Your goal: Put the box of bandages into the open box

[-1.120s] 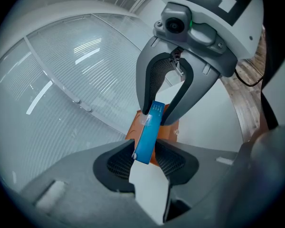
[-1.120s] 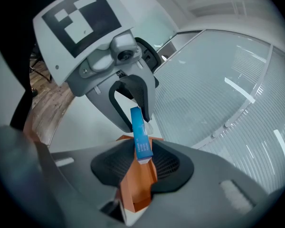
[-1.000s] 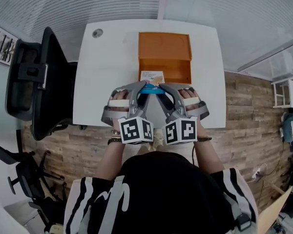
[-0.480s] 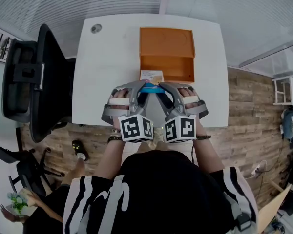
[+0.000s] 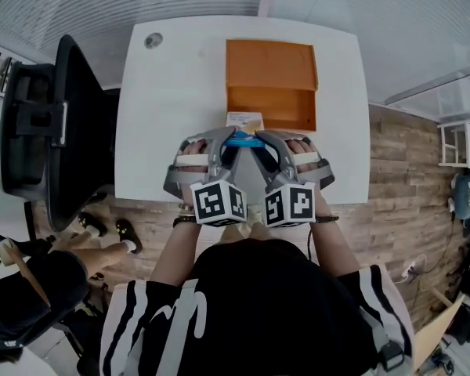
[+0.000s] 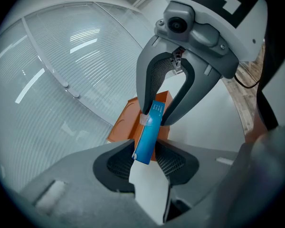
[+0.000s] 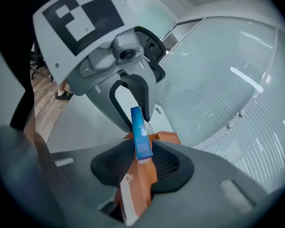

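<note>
A slim blue box of bandages [image 5: 243, 141] hangs between my two grippers, a little above the near part of the white table [image 5: 168, 108]. My left gripper [image 5: 229, 144] is shut on its left end and my right gripper [image 5: 258, 144] on its right end. In the left gripper view the blue box of bandages [image 6: 150, 127] runs from my left gripper [image 6: 145, 158] to the facing right one. The right gripper view has the box of bandages [image 7: 140, 134] standing out of my right gripper [image 7: 141, 164]. Just beyond lies the open orange box [image 5: 270, 84], its inside bare.
A small white and tan card [image 5: 244, 121] lies at the orange box's near edge. A round grey grommet [image 5: 153, 41] marks the table's far left corner. A black office chair [image 5: 51, 124] stands left of the table. A person [image 5: 31, 288] is on the wooden floor at lower left.
Both grippers have sunk slightly toward the table with the blue box still held between them. A person has come into the lower left of the head view.
</note>
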Tool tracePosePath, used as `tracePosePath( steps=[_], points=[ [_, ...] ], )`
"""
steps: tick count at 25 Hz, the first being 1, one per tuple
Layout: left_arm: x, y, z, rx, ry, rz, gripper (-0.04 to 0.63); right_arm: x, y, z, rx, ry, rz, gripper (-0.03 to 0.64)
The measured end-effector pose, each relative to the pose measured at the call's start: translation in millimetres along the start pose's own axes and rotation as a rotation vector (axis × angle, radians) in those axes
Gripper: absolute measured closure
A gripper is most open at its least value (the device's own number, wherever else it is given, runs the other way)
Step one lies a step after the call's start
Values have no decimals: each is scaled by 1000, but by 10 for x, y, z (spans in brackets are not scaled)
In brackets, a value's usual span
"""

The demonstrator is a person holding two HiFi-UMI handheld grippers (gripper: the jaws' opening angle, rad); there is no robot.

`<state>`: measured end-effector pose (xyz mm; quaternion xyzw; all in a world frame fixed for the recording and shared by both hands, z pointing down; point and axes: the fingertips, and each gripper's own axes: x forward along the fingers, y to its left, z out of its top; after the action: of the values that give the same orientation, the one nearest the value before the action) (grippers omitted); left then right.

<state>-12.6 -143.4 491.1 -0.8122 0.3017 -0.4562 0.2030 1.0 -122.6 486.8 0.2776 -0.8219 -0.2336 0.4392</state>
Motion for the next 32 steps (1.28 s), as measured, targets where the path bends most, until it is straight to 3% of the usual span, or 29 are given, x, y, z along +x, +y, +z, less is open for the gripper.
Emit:
tracePosePath(
  steps=[18,32],
  points=[
    [181,-54,-101,-10,22,-43,459,196,66,-130,-15,6,21,503],
    [329,-83,-157,37,54,-69,459,331,95,-241,-19,22,53,505]
  ],
)
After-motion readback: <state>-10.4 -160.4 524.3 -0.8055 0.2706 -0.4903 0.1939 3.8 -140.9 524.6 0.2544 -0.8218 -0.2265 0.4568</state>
